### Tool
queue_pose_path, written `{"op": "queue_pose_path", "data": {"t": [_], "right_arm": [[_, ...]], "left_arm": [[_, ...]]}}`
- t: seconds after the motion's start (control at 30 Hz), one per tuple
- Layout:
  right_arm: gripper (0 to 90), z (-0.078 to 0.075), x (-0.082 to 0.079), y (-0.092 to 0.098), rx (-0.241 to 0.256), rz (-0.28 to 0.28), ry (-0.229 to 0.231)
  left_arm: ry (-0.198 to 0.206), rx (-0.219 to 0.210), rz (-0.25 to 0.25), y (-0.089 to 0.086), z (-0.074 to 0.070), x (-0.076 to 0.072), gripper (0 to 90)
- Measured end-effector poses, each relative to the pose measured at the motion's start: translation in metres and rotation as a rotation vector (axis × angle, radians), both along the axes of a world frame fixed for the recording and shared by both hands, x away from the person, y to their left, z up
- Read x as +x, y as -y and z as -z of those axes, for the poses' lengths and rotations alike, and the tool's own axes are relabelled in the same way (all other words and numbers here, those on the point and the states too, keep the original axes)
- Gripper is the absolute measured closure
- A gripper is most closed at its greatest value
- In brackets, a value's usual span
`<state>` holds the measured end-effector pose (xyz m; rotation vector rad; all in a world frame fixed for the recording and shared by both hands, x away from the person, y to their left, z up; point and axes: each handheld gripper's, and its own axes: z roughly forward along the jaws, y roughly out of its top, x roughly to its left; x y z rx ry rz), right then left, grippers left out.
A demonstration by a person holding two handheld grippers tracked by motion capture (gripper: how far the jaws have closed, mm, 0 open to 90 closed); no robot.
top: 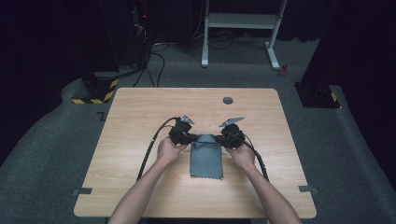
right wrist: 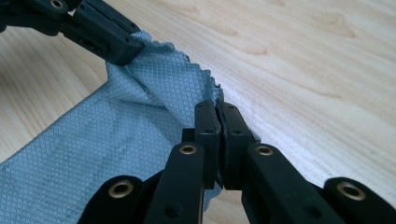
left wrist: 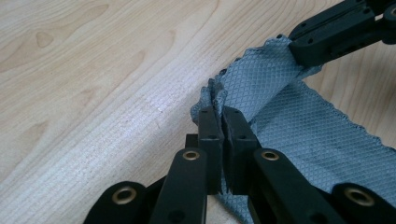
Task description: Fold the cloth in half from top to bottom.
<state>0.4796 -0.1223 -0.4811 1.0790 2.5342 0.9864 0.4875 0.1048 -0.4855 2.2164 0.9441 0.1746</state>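
A grey-blue textured cloth (top: 206,158) lies on the wooden table (top: 140,116), its far edge lifted between both grippers. My left gripper (top: 183,134) is shut on the cloth's far left corner; in the left gripper view the jaws of that gripper (left wrist: 221,116) pinch the bunched cloth (left wrist: 299,126) edge. My right gripper (top: 232,134) is shut on the far right corner, and the right gripper view shows this gripper (right wrist: 217,112) clamped on the cloth (right wrist: 93,154) edge. Each gripper view also shows the other gripper holding the opposite corner.
A round grey cable port (top: 228,100) sits in the table near its far edge. A white desk frame (top: 243,28) and black stands with yellow-black striped bases (top: 95,91) are on the floor beyond. Cables trail from both grippers across the table.
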Motion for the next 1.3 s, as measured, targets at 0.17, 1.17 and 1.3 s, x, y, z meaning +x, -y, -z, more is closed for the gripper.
{"op": "queue_pose_path", "data": {"t": [0.17,1.17,1.3], "right_arm": [[88.2,0.005,-0.005,0.001,-0.005,-0.001,-0.002],[88.2,0.006,-0.031,0.006,0.04,-0.037,0.001],[88.2,0.005,-0.035,0.006,0.043,-0.053,0.012]], "left_arm": [[0.008,-0.016,-0.012,-0.001,0.006,-0.007,87.0],[0.04,-0.085,-0.004,-0.009,0.007,-0.037,87.1],[0.048,-0.077,0.01,-0.011,0.006,-0.042,87.0]]}}
